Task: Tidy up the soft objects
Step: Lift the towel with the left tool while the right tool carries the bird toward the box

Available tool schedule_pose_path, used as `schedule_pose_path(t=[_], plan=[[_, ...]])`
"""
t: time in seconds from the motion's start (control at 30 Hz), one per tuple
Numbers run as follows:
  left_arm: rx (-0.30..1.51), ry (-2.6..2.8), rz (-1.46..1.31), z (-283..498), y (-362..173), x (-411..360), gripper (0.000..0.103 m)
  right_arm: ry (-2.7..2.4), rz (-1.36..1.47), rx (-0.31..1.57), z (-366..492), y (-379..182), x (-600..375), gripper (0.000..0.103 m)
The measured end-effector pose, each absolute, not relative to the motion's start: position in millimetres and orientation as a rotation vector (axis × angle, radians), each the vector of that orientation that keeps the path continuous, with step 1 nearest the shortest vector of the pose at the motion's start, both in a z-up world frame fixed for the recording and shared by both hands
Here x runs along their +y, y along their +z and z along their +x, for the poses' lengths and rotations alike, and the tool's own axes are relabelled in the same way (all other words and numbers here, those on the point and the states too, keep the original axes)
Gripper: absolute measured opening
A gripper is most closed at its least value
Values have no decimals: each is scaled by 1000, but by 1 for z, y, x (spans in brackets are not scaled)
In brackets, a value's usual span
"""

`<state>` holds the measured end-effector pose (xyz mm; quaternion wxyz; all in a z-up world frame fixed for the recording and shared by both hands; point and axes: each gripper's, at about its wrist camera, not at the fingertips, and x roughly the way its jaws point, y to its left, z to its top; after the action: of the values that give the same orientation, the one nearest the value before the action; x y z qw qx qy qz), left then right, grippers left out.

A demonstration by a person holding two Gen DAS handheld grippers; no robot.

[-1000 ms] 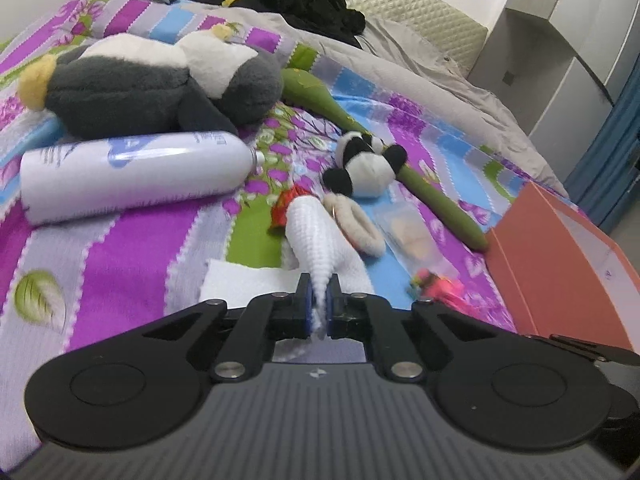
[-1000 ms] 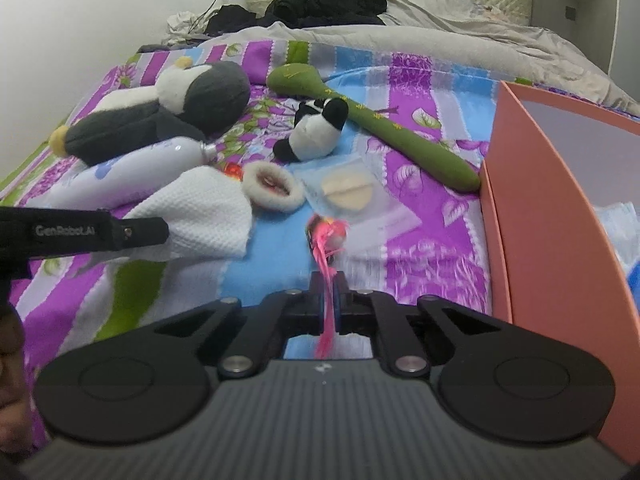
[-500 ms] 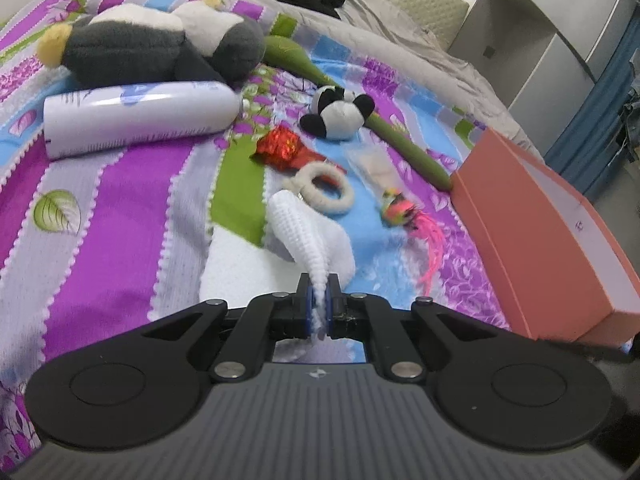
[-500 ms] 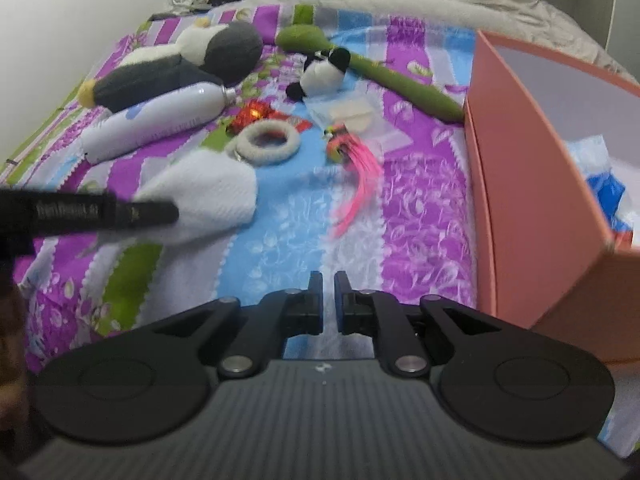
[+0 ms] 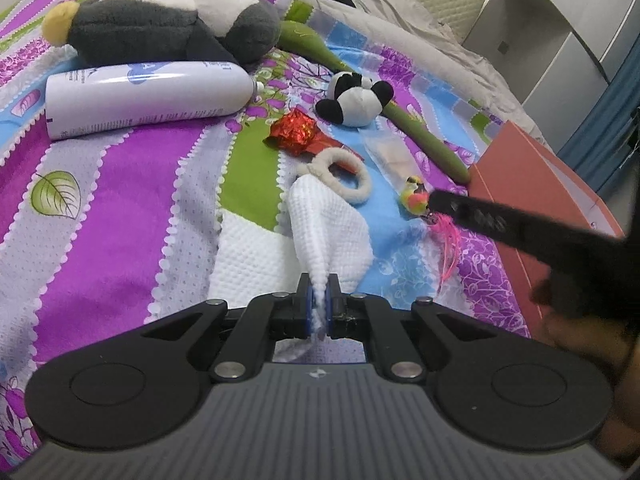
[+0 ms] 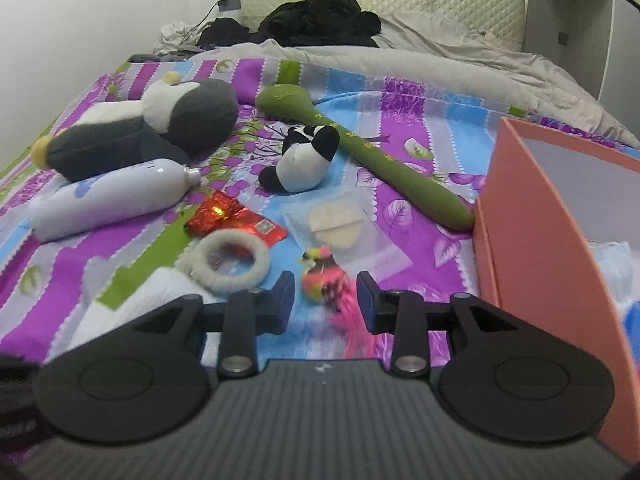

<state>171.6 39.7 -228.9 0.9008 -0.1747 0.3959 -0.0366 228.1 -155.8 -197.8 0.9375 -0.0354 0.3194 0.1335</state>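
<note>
My left gripper [image 5: 318, 304] is shut on a white waffle cloth [image 5: 324, 232], whose lifted fold rises from the bedspread. My right gripper [image 6: 325, 298] is open, its jaws on either side of a small bird toy with pink feathers [image 6: 320, 280]; that toy [image 5: 416, 200] also shows in the left wrist view, with the right gripper's finger [image 5: 480, 216] beside it. A small panda plush [image 6: 304, 160], a white fluffy ring [image 6: 230, 264], a large grey penguin plush [image 6: 152, 128] and a long green plush [image 6: 380, 160] lie on the bed.
An orange box [image 6: 560, 220] stands at the right, with white and blue items inside. A white bottle [image 6: 112, 196], a red foil wrapper [image 6: 224, 216] and a clear packet with a round pad [image 6: 340, 224] lie on the bedspread. Dark clothes [image 6: 320, 20] sit by the headboard.
The right gripper let go of the pink feathered toy, pulled back, then opened and came forward around the toy. The left gripper kept hold of the cloth and shifted back.
</note>
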Motion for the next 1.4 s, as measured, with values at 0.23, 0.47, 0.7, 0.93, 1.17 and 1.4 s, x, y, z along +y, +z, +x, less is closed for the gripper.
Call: schedule_pose_path(t=[0.23,0.47,0.7,0.93,1.17,1.4], plan=[[839,-70,-377,177,-239,40,7,263,-126,687,251,-216,-146,43],[840,-76,-362,180,-240,38,7,294,-90,711,256,-227,-147,41],[817,-86,-364,178,-235,35,7,293,-106,690,247,-219,-149,33],[783,-117,-365,172,-221,31,7,287,-99,688,223,-201,-156,33],[736,-149,-351,156,-186,27,7,289,-73,689,181,-165,-165,33],[719,-173,-333,131,-159,23,7,286,-65,649,140,-130,-176,33]])
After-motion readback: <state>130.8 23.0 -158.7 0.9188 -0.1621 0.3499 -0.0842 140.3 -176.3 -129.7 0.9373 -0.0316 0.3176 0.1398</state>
